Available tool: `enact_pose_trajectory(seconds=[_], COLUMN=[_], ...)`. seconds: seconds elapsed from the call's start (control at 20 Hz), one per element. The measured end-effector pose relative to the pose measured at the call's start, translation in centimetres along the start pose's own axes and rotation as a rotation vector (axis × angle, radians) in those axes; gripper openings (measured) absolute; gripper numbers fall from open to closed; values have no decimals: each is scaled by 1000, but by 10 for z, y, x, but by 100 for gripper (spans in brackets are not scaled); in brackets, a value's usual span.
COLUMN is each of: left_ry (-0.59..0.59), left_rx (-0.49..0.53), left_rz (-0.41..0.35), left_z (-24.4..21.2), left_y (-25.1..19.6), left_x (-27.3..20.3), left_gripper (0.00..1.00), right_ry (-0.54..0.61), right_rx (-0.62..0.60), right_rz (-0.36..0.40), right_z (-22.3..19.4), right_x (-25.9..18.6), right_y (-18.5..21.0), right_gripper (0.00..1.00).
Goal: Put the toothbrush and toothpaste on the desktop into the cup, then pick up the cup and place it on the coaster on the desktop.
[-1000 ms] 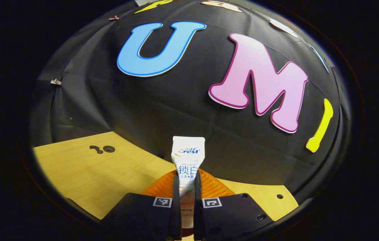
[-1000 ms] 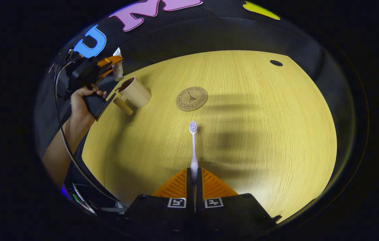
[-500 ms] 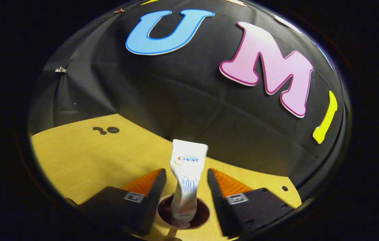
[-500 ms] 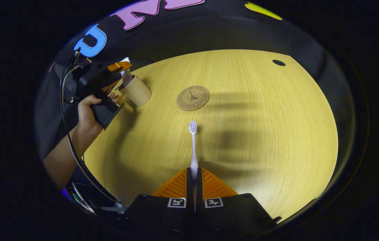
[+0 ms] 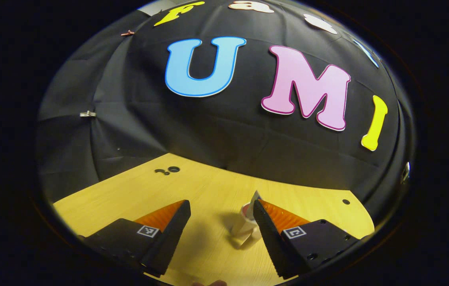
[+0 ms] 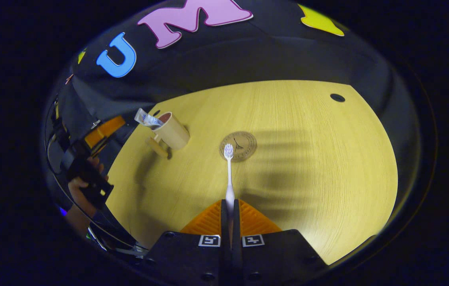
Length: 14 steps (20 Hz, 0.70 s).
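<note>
Right gripper (image 6: 230, 210): clenched on the handle of the toothbrush (image 6: 229, 174), bristle head pointing away, out over the wooden desktop (image 6: 307, 159). Bristle head overlapping the near edge of the round cork coaster (image 6: 242, 143); whether touching it or held above it, cannot tell.

Left gripper (image 5: 218, 222): released, fingers spread wide, nothing between them. Beige cup (image 5: 244, 224) standing upright on the desktop just beyond the right-hand finger (image 5: 266, 230), partly hidden by it.

Left of the coaster and well apart from it, in the right gripper view: the cup (image 6: 172, 130), handle toward the desktop's near edge, with the toothpaste tube (image 6: 147, 118) inside, leaning out over the rim away from the coaster. Farther left of the cup, off the desktop: a hand (image 6: 79, 192) holding the left gripper (image 6: 103, 129).
</note>
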<state>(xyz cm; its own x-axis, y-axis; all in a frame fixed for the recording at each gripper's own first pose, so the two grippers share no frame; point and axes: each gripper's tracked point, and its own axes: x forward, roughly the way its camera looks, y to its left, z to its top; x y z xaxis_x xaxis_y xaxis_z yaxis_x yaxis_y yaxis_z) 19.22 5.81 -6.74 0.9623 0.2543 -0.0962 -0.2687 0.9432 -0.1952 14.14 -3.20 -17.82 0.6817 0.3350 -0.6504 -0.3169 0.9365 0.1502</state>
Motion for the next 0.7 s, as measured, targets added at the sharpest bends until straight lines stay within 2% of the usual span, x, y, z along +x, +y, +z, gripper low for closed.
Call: enact_pose_trajectory(seconds=[0.15,0.3,0.7], left_ry=[68,131,137], left_rx=[-24,-7,-63], left_rz=[18,40,40], left_z=[-30,-58,-69], left_y=[15,22,13], left_x=[-42,-68,-91], left_gripper=[97,97,98], right_ry=[-66,-113,-260], right_rx=[-22,-71,-150], right_rz=[38,82,215], right_z=[36,62,123], right_x=[6,14,43], right_y=[20,39,114], right_gripper=[5,5,5])
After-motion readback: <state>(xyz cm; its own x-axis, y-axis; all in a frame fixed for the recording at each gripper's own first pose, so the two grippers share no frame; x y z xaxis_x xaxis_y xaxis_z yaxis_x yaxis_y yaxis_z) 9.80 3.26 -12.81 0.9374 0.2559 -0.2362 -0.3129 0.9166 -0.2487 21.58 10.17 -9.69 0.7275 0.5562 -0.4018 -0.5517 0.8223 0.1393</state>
